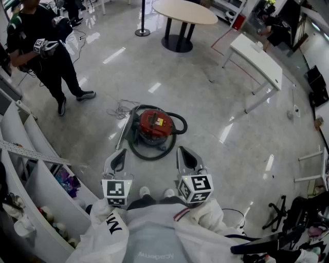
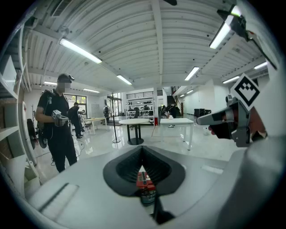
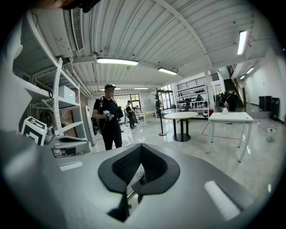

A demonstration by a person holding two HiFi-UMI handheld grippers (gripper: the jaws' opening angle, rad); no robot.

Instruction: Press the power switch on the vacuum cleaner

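The red vacuum cleaner (image 1: 154,126) sits on the glossy floor ahead of my feet, its black hose (image 1: 177,123) looped around it and a metal wand (image 1: 123,134) lying at its left. My left gripper (image 1: 118,160) and right gripper (image 1: 188,158) hover side by side short of the vacuum, above the floor, touching nothing. Both have jaws pressed together and hold nothing. In the left gripper view the red vacuum top (image 2: 144,179) shows through the slot between the shut left gripper (image 2: 143,152) pads. The right gripper (image 3: 139,151) points past the vacuum's side.
White curved shelving (image 1: 31,154) with small items runs along my left. A person in black (image 1: 46,51) stands at the far left holding grippers. A loose cable (image 1: 119,109) lies behind the vacuum. A round table (image 1: 185,13) and white desk (image 1: 257,54) stand farther off.
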